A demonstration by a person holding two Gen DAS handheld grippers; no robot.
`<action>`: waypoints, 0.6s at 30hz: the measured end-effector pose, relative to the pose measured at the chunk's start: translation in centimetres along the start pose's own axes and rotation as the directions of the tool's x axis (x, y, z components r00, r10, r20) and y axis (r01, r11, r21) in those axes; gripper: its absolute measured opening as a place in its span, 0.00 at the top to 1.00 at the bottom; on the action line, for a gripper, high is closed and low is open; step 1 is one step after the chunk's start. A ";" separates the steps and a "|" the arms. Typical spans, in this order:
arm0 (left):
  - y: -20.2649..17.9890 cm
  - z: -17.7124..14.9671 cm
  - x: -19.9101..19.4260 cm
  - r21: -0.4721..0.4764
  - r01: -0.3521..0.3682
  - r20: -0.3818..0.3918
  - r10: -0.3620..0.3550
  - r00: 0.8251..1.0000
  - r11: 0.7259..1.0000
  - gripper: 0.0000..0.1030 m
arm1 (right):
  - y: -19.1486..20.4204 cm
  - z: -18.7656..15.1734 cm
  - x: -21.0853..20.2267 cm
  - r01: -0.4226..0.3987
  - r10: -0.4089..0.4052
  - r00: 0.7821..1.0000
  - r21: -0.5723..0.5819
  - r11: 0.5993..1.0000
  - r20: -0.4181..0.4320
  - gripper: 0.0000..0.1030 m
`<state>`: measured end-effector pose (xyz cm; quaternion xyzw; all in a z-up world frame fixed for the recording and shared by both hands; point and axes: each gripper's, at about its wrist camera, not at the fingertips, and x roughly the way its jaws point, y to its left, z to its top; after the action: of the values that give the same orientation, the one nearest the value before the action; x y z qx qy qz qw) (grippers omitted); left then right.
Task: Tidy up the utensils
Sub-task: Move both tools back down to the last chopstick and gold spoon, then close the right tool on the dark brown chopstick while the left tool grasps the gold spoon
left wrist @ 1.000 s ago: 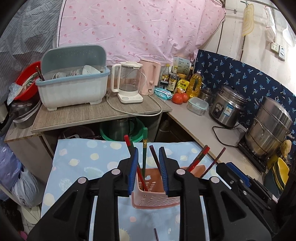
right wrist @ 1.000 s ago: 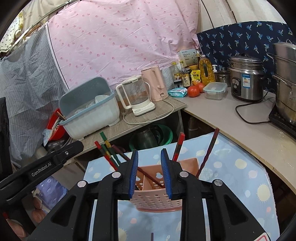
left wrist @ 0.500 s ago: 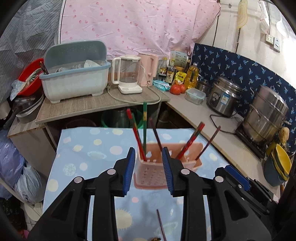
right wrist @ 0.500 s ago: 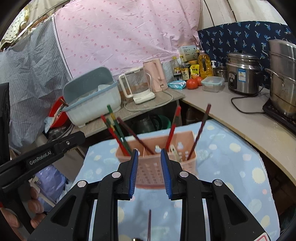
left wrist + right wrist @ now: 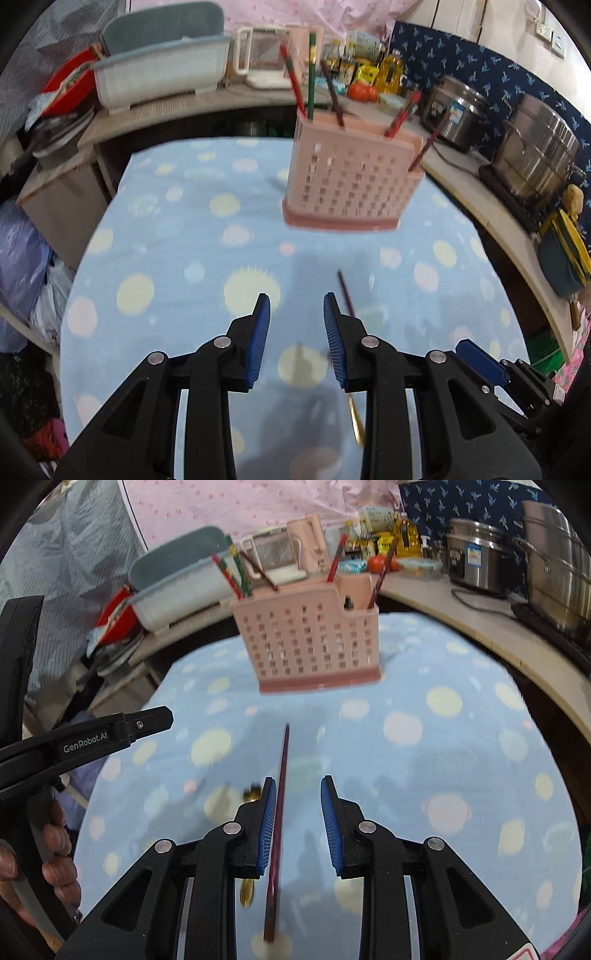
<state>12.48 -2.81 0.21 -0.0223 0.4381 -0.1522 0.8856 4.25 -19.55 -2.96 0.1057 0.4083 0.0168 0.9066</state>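
the left claw (image 5: 296,306) hangs over the bench (image 5: 166,258), which is draped in a pale blue dotted cloth, with its blue-padded fingers spread apart and nothing between them. the right claw (image 5: 298,788) is likewise parted and holds nothing.

a dark red chopstick (image 5: 281,775) lies flat on the cloth under the right claw, just inside its left finger. its long axis runs straight ahead of the claw, the far tip pointing toward the pink perforated utensil basket (image 5: 308,642). in the left wrist view the same chopstick (image 5: 345,293) shows just beyond the right fingertip, slanting away and a little leftward.

the basket stands upright ahead of both claws, well apart from them. several red, green and dark chopsticks (image 5: 310,70) stick up out of it, leaning outward at different angles. a small gold-coloured item (image 5: 246,891) lies beside the loose chopstick, on its left; it is too blurred to name.
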 end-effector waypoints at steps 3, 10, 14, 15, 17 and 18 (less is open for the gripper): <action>0.3 -2.6 0.6 -0.003 -0.003 -0.050 0.003 0.999 1.000 0.72 | 0.4 -2.7 0.4 -0.008 0.008 0.999 -0.005 1.000 -0.051 0.75; 0.7 -7.1 1.1 -0.022 -0.007 -0.113 0.004 0.994 1.000 0.72 | 1.6 -6.7 1.1 -0.024 0.018 0.991 -0.044 0.999 -0.131 0.75; 1.0 -9.0 0.9 -0.038 -0.005 -0.132 0.000 0.991 0.999 0.71 | 1.5 -7.8 1.3 -0.027 0.018 0.987 -0.053 0.998 -0.158 0.75; 1.0 -9.4 0.9 -0.044 -0.004 -0.137 -0.002 0.991 0.999 0.70 | 1.6 -8.1 1.3 -0.027 0.018 0.986 -0.056 0.998 -0.164 0.75; 1.0 -10.1 0.8 -0.044 -0.002 -0.145 -0.004 0.989 0.999 0.70 | 1.8 -8.5 1.4 -0.029 0.019 0.985 -0.061 0.998 -0.170 0.75; 0.9 -10.5 0.8 -0.039 -0.002 -0.150 -0.004 0.989 0.999 0.70 | 1.9 -8.5 1.5 -0.030 0.018 0.985 -0.065 0.997 -0.169 0.75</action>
<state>5.00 -1.19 -7.03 -0.0282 0.5064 -0.1453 0.8495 -1.03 -16.02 -9.14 0.0780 0.4814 0.0504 0.8715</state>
